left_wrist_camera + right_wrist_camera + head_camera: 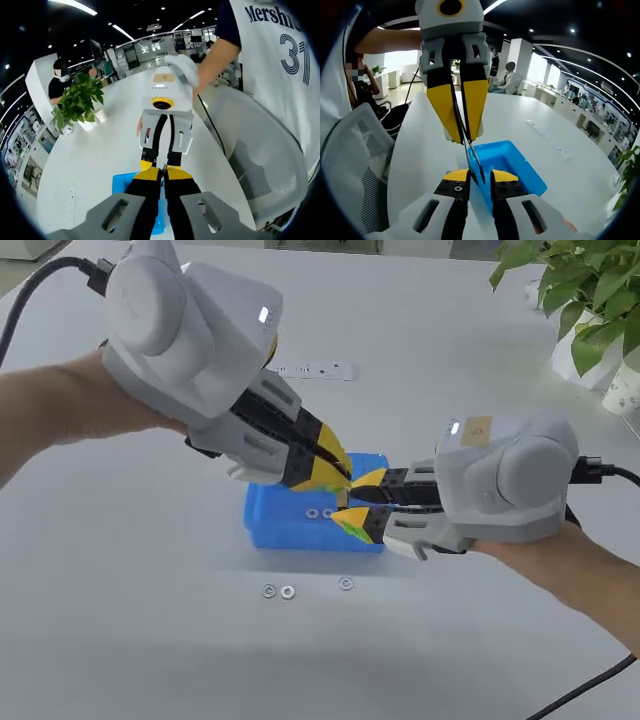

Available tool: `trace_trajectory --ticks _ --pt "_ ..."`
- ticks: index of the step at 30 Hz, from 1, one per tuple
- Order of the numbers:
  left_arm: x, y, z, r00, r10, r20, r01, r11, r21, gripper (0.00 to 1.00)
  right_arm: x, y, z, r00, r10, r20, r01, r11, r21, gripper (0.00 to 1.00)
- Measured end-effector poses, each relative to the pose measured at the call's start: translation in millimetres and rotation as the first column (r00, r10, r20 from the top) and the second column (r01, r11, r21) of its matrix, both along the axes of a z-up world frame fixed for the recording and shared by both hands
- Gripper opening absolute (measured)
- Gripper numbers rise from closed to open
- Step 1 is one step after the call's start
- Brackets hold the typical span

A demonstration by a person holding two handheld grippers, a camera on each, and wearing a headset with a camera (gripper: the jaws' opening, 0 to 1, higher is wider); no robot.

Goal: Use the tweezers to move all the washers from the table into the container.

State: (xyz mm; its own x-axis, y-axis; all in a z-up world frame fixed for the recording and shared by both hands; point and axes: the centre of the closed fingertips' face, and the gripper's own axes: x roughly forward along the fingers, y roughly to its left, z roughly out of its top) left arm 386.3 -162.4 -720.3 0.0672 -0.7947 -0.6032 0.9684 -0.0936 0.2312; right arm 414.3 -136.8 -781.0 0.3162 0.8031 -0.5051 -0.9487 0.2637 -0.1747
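Left gripper (338, 475): enters the head view from the upper left, held in a hand (90, 405). Jaws slant down over the box and are pinched on the tweezers (470, 157).
Tweezers: thin, dark, two prongs. Clamped between the left gripper's yellow jaw ends. The prongs run on toward the right gripper and the tips end in the gap between its jaws, above the box.
Right gripper (358, 502): enters from the right with its jaws pointing left, nearly tip to tip with the left gripper. Jaws are part-way apart, with a clear gap in the head view. Can't tell if they touch the tweezers.
Box (300, 538): blue, open top, sits on the table (140, 640) under both sets of jaws.
Washers (288, 592): three on the table near the box's front side, two just beside each other and one apart to the right. Two more lie side by side inside the box.
Plant (590, 300): green, in a white pot, at the far right of the table.
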Motion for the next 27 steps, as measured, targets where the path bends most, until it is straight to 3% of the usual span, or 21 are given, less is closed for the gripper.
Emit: trace_trajectory --ticks 18,27 --pt "-13.0 -3.2 -29.5 0.997 0.018 -0.074 -0.019 1.0 -0.018 0.06 -20.6 -3.7 -29.6 0.998 0.01 -0.069 -0.011 1.0 -0.013 0.17" --pt "-14.6 -5.9 -44.4 0.994 0.046 -0.097 -0.05 0.998 -0.036 0.06 -22.4 -7.4 -45.0 0.994 -0.012 -0.105 0.011 1.0 -0.016 0.17"
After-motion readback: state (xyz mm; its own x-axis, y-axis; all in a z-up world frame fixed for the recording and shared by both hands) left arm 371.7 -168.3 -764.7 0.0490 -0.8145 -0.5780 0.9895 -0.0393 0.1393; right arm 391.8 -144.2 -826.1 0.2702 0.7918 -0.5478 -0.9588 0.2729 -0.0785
